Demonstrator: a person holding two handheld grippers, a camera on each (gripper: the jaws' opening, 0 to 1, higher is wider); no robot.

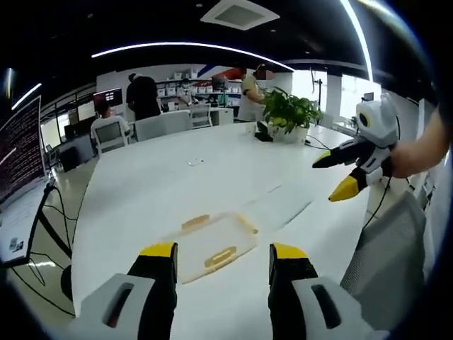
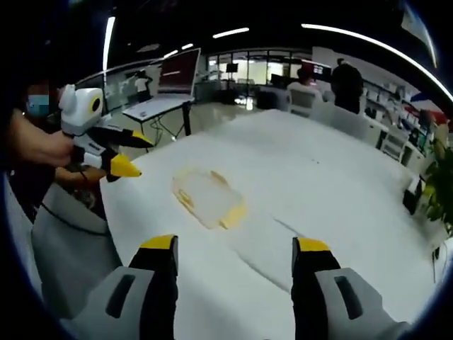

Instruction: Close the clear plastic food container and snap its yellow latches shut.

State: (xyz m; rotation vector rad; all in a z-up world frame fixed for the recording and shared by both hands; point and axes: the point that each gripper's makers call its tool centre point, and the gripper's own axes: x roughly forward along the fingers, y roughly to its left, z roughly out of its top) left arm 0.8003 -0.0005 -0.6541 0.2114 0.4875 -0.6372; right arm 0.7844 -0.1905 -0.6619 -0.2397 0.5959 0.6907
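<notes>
The clear plastic food container (image 1: 212, 244) lies flat on the white counter (image 1: 177, 177), just beyond the tips of the left tongs (image 1: 223, 253), with yellow latches (image 1: 220, 257) showing along its near and far edges. The left tongs are spread wide, their yellow-tipped jaws standing on either side of the container's near edge and gripping nothing. In the left gripper view the right tongs (image 1: 340, 177) hang in the air at the right, held by a person's hand, jaws parted and empty, well apart from the container. In the right gripper view the container (image 2: 207, 196) sits farther out on the counter (image 2: 311, 177), left of centre, while the right tongs (image 2: 237, 244) are wide open over bare counter with nothing between them. The left tongs (image 2: 134, 156) appear there at the left, held above the counter's edge. At the far end of the counter stands a potted plant (image 1: 289, 113), and people stand or sit around office chairs (image 1: 110, 133) beyond.
</notes>
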